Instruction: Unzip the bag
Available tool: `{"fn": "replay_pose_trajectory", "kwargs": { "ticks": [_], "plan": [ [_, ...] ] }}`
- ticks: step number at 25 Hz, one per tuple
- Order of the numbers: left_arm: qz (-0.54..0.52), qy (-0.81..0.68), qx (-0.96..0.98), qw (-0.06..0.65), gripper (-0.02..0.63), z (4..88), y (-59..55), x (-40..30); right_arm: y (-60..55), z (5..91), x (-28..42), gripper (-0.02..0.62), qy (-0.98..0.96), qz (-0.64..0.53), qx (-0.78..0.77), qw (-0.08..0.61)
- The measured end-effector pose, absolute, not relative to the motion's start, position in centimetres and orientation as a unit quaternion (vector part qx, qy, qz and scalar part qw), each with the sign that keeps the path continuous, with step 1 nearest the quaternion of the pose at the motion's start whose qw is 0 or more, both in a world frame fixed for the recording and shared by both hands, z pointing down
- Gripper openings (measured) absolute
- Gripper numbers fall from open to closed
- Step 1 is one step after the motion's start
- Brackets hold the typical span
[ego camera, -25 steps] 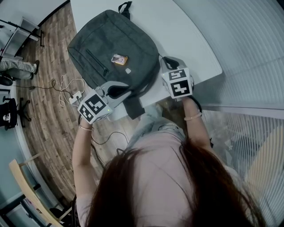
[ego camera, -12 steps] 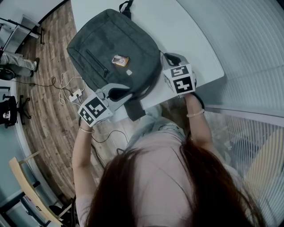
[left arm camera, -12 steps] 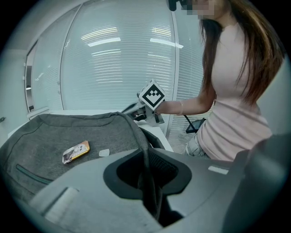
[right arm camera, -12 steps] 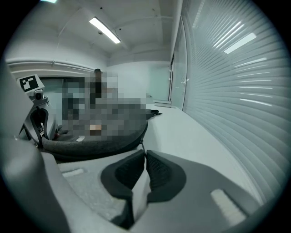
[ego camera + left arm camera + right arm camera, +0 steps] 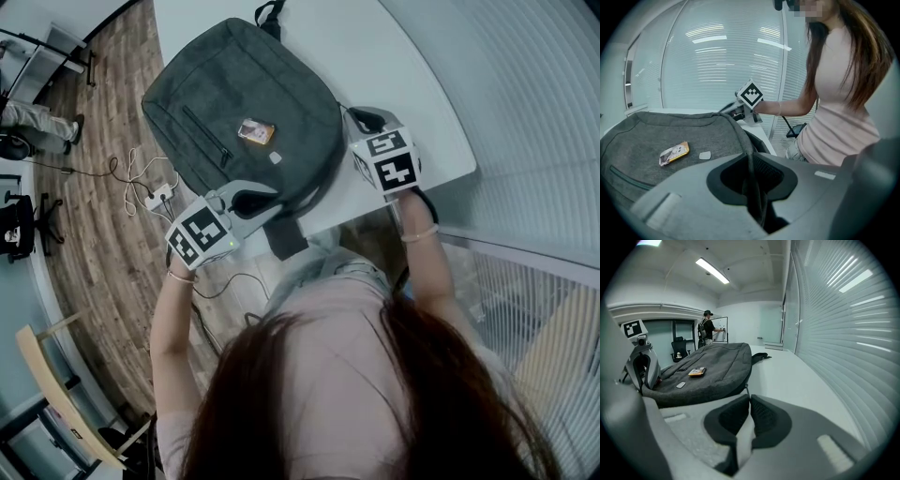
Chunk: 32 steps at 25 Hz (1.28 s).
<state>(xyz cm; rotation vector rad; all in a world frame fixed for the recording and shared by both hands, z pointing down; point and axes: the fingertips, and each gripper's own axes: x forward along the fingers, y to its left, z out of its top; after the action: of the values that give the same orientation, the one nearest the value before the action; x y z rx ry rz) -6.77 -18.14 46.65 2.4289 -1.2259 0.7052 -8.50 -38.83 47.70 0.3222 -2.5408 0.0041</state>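
A grey backpack (image 5: 234,94) lies flat on the white table (image 5: 394,66), with a small orange card (image 5: 254,131) on its top. My left gripper (image 5: 272,197) is at the bag's near edge, shut on a dark fold of that edge (image 5: 751,161). My right gripper (image 5: 358,118) is at the bag's right side. In the right gripper view its jaws (image 5: 749,397) stand together on the thin zipper pull (image 5: 746,388) that sticks out of the bag's side (image 5: 717,376). The left gripper (image 5: 642,363) also shows there, at the far left.
The table's near edge (image 5: 347,211) runs just past the bag, by the person's body. Cables and a power strip (image 5: 155,197) lie on the wooden floor to the left. Slatted blinds (image 5: 843,319) line the right side. Another person (image 5: 708,329) stands far off, near an office chair (image 5: 679,348).
My right gripper has drifted a little to the right and farther from the person, along the bag's side. The left gripper has stayed at the near edge.
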Motion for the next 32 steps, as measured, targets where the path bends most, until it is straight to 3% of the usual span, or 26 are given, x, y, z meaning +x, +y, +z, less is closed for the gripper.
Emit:
{"fn": "replay_pose_trajectory", "kwargs": {
  "ticks": [32],
  "plan": [
    [0.244, -0.387, 0.863, 0.213, 0.051, 47.3, -18.4, -6.6, -41.1, 47.1, -13.2, 0.011, -0.950, -0.020, 0.046, 0.307]
  ]
}}
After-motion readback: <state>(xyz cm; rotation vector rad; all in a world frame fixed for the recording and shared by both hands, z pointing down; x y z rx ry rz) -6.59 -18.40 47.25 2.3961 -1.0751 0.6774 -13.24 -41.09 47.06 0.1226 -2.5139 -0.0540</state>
